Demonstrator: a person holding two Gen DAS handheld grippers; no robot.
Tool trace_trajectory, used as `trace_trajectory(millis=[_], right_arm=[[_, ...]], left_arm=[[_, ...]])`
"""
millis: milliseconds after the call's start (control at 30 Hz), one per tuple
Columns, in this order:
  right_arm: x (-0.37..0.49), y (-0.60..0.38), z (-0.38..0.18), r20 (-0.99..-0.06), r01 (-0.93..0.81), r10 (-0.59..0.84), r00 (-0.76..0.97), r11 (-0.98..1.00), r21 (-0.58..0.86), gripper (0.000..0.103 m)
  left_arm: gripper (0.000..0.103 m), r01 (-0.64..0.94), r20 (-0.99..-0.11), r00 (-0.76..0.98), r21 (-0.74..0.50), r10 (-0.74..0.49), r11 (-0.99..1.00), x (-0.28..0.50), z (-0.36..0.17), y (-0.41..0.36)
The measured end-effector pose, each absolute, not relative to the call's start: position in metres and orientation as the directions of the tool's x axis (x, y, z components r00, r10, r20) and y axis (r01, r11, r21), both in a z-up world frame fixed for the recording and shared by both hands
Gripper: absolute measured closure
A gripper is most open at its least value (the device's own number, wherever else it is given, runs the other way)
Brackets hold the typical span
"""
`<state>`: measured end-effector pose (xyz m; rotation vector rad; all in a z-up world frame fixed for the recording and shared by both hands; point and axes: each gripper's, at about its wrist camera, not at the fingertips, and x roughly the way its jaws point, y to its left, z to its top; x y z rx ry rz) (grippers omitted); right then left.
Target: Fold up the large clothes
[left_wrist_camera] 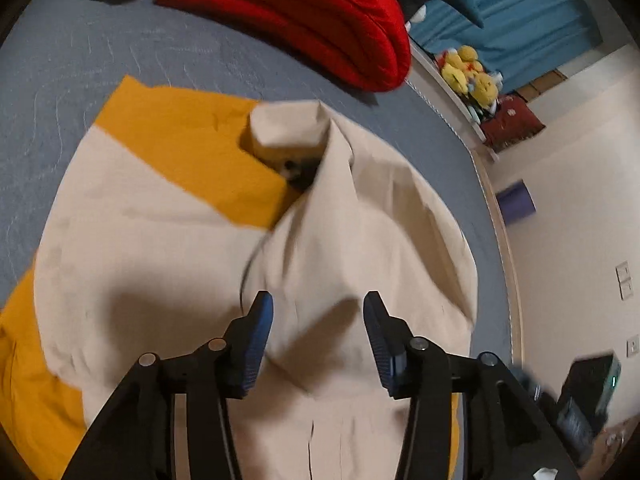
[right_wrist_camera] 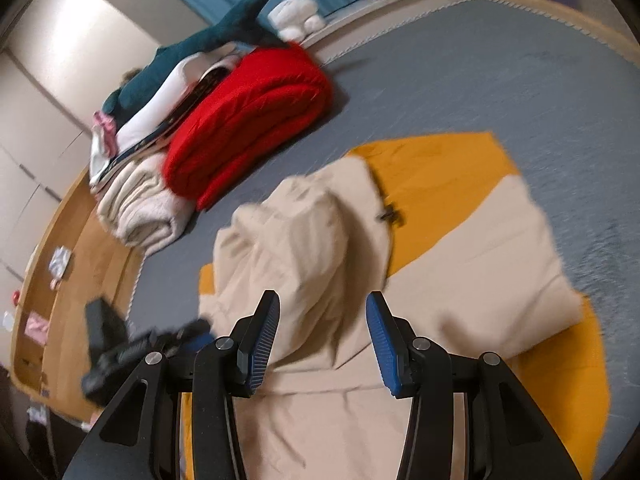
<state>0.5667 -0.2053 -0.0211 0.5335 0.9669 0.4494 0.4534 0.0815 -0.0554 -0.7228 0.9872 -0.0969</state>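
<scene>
A large beige and mustard-yellow jacket [left_wrist_camera: 168, 240] lies spread on the blue bed; it also shows in the right wrist view [right_wrist_camera: 480, 248]. One beige side is folded over toward the middle, with the collar standing up [left_wrist_camera: 292, 124]. My left gripper [left_wrist_camera: 318, 312] is open above the beige fabric, holding nothing. My right gripper [right_wrist_camera: 322, 312] is open above a rumpled beige fold [right_wrist_camera: 304, 232], holding nothing. The left gripper shows as a blurred black shape in the right wrist view [right_wrist_camera: 132, 348].
A folded red blanket [left_wrist_camera: 312, 20] lies at the far side of the bed [left_wrist_camera: 80, 72], next to cream bedding [right_wrist_camera: 136, 216] and a stack of folded clothes [right_wrist_camera: 160, 112]. A blue shark plush [right_wrist_camera: 208, 40] and yellow plush toys [left_wrist_camera: 468, 72] lie beyond. The bed's edge [left_wrist_camera: 496, 208] runs on the right.
</scene>
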Motion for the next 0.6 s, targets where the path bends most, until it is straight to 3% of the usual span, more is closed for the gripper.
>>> trace_trajectory(millis=[100,133,167,200,400,467,600], right_arm=[[0.567,-0.192,-0.028,-0.656,-0.157,0.605,0.452,0.778,0.609,0.056],[0.567,-0.19,-0.028,-0.656,-0.163,0.608,0.447,0.776,0.609,0.056],[0.567,-0.188,-0.029,-0.654,-0.168,0.613,0.444,0.773,0.611,0.056],[0.568,-0.187,-0.029,-0.651,-0.17,0.618,0.44,0.77,0.615,0.056],[0.568,-0.183,-0.029,-0.63,-0.174,0.64,0.439,0.749,0.639,0.056],[0.567,-0.181,-0.028,-0.619,-0.188,0.651,0.44,0.74,0.646,0.056],[0.566,-0.174,-0.032,-0.616,-0.198,0.672,0.411,0.725,0.659,0.056]], left_arm=[[0.06,-0.23,-0.725,0.561,-0.599,-0.399,0.767,0.472,-0.063,0.08],[0.068,-0.217,-0.73,0.551,-0.594,-0.405,0.774,0.475,-0.066,0.079],[0.093,-0.197,-0.731,0.546,-0.587,-0.41,0.785,0.474,-0.066,0.077],[0.096,-0.183,-0.733,0.543,-0.578,-0.409,0.795,0.472,-0.062,0.075],[0.1,-0.17,-0.655,0.603,-0.664,-0.456,0.728,0.398,0.007,0.056],[0.1,-0.221,-0.702,0.557,-0.64,-0.443,0.736,0.381,-0.003,0.047],[0.095,-0.302,-0.855,0.394,-0.466,-0.336,0.832,0.378,-0.064,0.039]])
